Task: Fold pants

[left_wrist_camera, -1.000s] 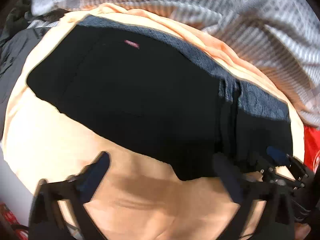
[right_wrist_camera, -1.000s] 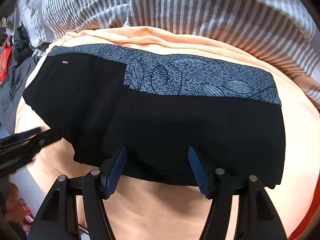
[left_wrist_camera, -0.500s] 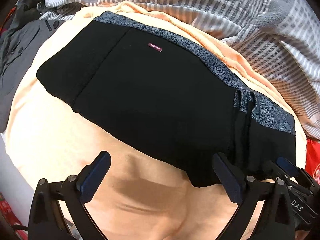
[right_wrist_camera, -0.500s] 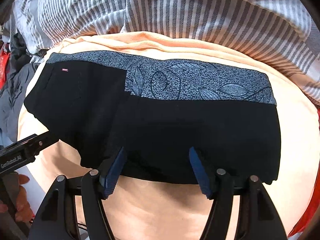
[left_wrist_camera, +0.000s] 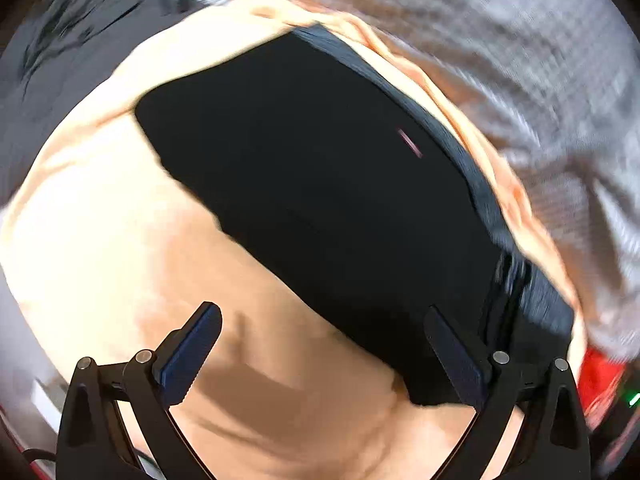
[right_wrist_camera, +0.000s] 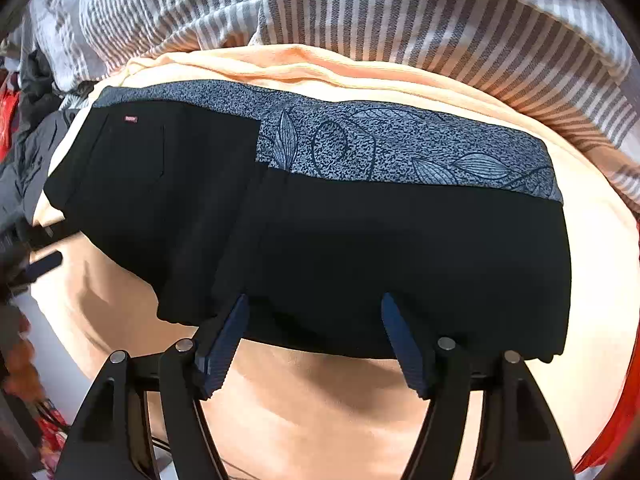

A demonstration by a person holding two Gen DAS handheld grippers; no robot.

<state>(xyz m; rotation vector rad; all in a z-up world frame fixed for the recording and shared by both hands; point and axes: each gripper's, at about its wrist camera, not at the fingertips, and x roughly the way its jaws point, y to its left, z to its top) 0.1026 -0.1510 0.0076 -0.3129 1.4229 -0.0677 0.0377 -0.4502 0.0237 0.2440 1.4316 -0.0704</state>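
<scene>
The black pants (right_wrist_camera: 340,240) lie folded flat on a peach blanket (right_wrist_camera: 320,400), with a blue-grey leaf-print band (right_wrist_camera: 400,148) along their far edge and a small red label (right_wrist_camera: 131,119) at the left. In the left wrist view the pants (left_wrist_camera: 320,184) run diagonally and look blurred. My right gripper (right_wrist_camera: 314,316) is open and empty, its fingertips at the pants' near edge. My left gripper (left_wrist_camera: 320,332) is open and empty, over the blanket by the pants' near edge; its tip also shows in the right wrist view (right_wrist_camera: 42,264).
A grey-and-white striped duvet (right_wrist_camera: 400,20) is bunched behind the blanket. Dark grey clothing (left_wrist_camera: 60,60) lies at the far left. Something red (left_wrist_camera: 600,376) sits at the right edge. The blanket (left_wrist_camera: 100,240) stretches wide in front of the pants.
My left gripper has swung left, so the pants sit further right and the view is blurred. My right gripper has barely moved. Both stay open.
</scene>
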